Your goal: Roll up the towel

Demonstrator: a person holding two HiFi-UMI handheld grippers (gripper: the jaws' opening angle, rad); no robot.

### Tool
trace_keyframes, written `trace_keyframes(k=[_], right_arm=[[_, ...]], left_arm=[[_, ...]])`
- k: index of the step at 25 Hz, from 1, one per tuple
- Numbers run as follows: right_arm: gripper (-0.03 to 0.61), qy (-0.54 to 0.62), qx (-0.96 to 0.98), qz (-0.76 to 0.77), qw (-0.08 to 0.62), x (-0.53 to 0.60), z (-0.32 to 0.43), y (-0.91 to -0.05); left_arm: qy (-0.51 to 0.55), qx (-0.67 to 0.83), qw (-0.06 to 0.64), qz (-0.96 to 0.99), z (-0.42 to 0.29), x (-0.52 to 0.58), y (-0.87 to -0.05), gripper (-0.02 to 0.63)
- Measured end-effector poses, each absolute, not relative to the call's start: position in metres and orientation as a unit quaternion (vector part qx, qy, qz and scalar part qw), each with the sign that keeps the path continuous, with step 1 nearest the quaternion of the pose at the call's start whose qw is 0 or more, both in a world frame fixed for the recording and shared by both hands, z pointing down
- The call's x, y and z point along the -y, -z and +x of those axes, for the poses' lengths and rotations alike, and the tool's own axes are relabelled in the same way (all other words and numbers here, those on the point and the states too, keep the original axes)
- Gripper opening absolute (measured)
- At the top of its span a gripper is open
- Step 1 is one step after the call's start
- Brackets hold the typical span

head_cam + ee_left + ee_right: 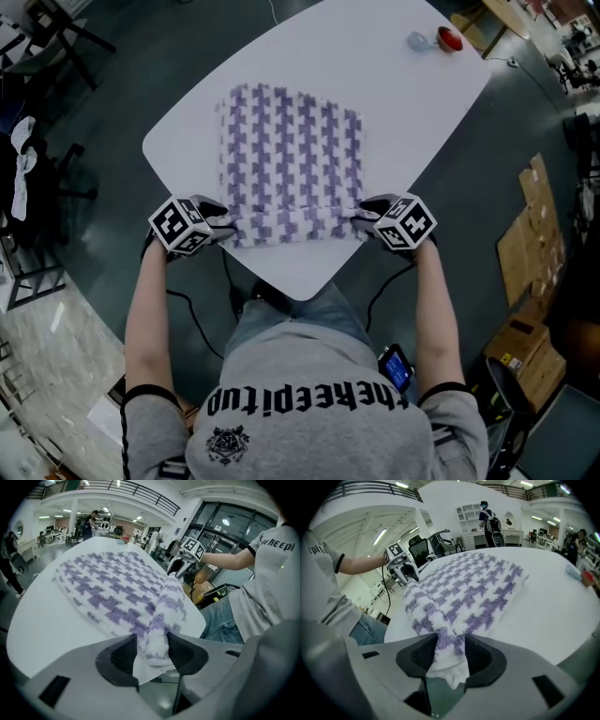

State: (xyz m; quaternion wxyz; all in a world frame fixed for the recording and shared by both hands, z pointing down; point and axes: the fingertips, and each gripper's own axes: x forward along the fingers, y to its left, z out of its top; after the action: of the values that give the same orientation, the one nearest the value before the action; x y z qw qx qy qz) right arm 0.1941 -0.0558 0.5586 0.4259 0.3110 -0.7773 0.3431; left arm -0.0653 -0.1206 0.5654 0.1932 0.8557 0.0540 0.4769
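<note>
A white towel with a purple houndstooth pattern point(291, 155) lies flat on the white table point(394, 94). Its near edge is rolled into a thick tube point(295, 225) along the table's front. My left gripper point(228, 225) is shut on the tube's left end, and the cloth fills the gap between its pads point(152, 651). At the right end, my right gripper point(359, 222) pinches the tube in the same way point(449, 653). Each gripper view shows the rolled edge point(168, 592) point(417, 602) running across to the other gripper point(177, 566) point(408, 573).
A red object point(450, 38) and a small bluish one point(417, 40) sit at the table's far right corner. Cardboard boxes point(534, 244) lie on the floor at the right. Chairs point(47, 37) stand at the far left. People stand in the background point(490, 520).
</note>
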Motion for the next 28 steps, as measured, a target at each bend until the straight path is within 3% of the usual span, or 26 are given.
trace_keyframes(k=[6,16,21,28], right_arm=[[0.175,-0.266,0.783,0.324,0.459,0.065,0.193,-0.563],[0.175,-0.159,0.796,0.395,0.430,0.047,0.182,-0.517],[0.183,-0.125,0.798,0.368,0.460,0.028,0.142,-0.554],[0.239,-0.046,0.769,0.316,0.554,0.043,0.154,-0.594]], left_arm=[[-0.483,-0.054,0.111,0.867,-0.063,0.129,-0.565,0.202],[-0.424,0.002,-0.057,0.904,-0.059,0.099,-0.529,0.202],[-0.461,-0.009,-0.066,0.885,-0.048,0.067,-0.568,0.224],[-0.498,0.003,-0.074,0.864,-0.045,0.092,-0.594,0.265]])
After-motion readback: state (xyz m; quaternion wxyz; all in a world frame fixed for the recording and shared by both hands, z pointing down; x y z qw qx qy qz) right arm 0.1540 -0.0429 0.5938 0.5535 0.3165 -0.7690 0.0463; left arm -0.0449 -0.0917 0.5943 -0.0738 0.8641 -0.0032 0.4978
